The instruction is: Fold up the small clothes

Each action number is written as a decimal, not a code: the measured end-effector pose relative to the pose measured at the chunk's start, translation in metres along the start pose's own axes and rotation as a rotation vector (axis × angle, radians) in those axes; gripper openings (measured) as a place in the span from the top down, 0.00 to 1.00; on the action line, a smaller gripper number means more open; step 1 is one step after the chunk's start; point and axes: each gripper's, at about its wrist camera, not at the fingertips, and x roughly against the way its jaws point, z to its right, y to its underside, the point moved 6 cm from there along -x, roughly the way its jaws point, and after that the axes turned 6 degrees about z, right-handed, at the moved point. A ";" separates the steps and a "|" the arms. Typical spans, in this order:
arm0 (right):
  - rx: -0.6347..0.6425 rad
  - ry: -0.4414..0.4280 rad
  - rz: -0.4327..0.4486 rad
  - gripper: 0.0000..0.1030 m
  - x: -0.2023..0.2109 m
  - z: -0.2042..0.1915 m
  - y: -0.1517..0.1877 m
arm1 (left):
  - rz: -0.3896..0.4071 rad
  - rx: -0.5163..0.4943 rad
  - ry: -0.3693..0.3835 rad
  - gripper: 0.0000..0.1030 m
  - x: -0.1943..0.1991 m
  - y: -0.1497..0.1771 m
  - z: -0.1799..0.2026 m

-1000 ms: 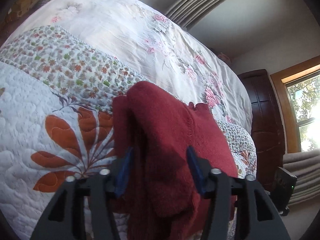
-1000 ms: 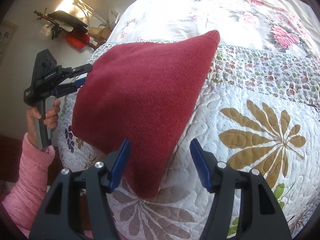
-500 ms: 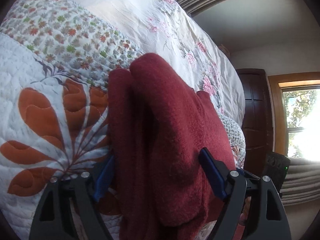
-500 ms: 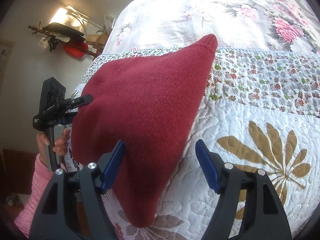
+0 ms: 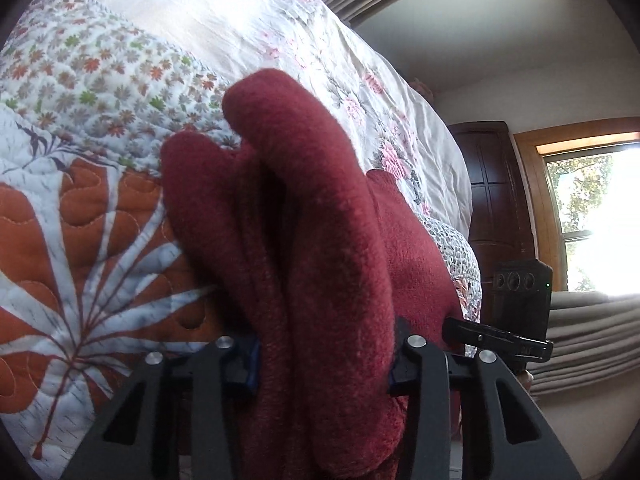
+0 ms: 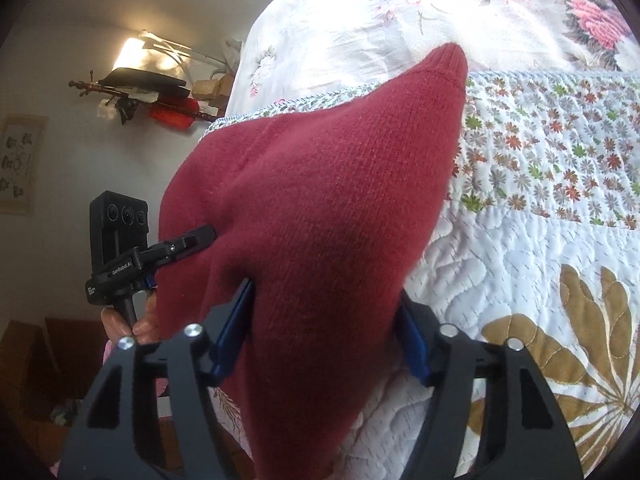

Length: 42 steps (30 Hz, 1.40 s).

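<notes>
Dark red knit garment (image 6: 328,208) bunched in thick folds; one corner reaching up the floral quilt.

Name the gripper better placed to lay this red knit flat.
Probably the right gripper: it straddles a smooth corner of the red knit, quilt visible ahead. The left gripper is buried in bunched folds.

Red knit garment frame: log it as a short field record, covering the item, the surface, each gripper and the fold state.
item: red knit garment, small, bunched in thick folds in the left wrist view
surface: floral quilt on a bed
left gripper: garment fills the gap between its fingers; whether it is clamped cannot be told
right gripper: jaws wide, cloth between them, grip not clear
garment pose: near part lifted, far corner reaching toward the pale flowered bedspread
fold state: not yet flat or neatly folded
</notes>
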 end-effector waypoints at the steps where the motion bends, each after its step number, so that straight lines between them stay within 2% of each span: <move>1: 0.009 -0.004 0.012 0.50 0.006 -0.003 0.001 | 0.008 0.001 0.008 0.61 0.002 0.001 0.003; 4: 0.030 -0.018 0.041 0.56 0.025 -0.009 0.004 | 0.033 -0.018 0.035 0.62 0.007 0.009 0.019; 11: 0.113 -0.008 0.116 0.57 0.097 -0.023 0.032 | 0.058 -0.069 0.125 0.62 0.021 0.047 0.082; 16: 0.166 0.037 0.148 0.57 0.154 -0.021 0.073 | 0.055 -0.142 0.156 0.62 0.019 0.091 0.136; 20: 0.147 0.051 0.143 0.57 0.185 0.002 0.112 | 0.041 -0.173 0.148 0.62 0.007 0.133 0.161; 23: 0.123 0.066 0.139 0.56 0.186 0.018 0.129 | 0.031 -0.182 0.110 0.62 -0.011 0.157 0.162; 27: 0.082 0.092 0.104 0.56 0.162 0.051 0.147 | 0.031 -0.179 0.022 0.59 -0.034 0.180 0.138; 29: 0.081 0.102 0.105 0.53 0.152 0.059 0.155 | 0.051 -0.187 0.020 0.57 -0.038 0.189 0.129; 33: 0.062 0.087 0.132 0.47 0.147 0.063 0.164 | 0.078 -0.161 0.031 0.44 -0.042 0.192 0.118; 36: 0.045 0.084 0.137 0.39 0.154 0.067 0.172 | 0.071 -0.155 0.001 0.39 -0.035 0.193 0.122; 38: 0.042 0.077 0.145 0.29 0.164 0.063 0.182 | 0.075 -0.147 -0.017 0.39 -0.013 0.191 0.112; 42: 0.013 0.014 0.152 0.25 0.180 0.059 0.207 | 0.136 -0.166 -0.040 0.39 0.018 0.197 0.123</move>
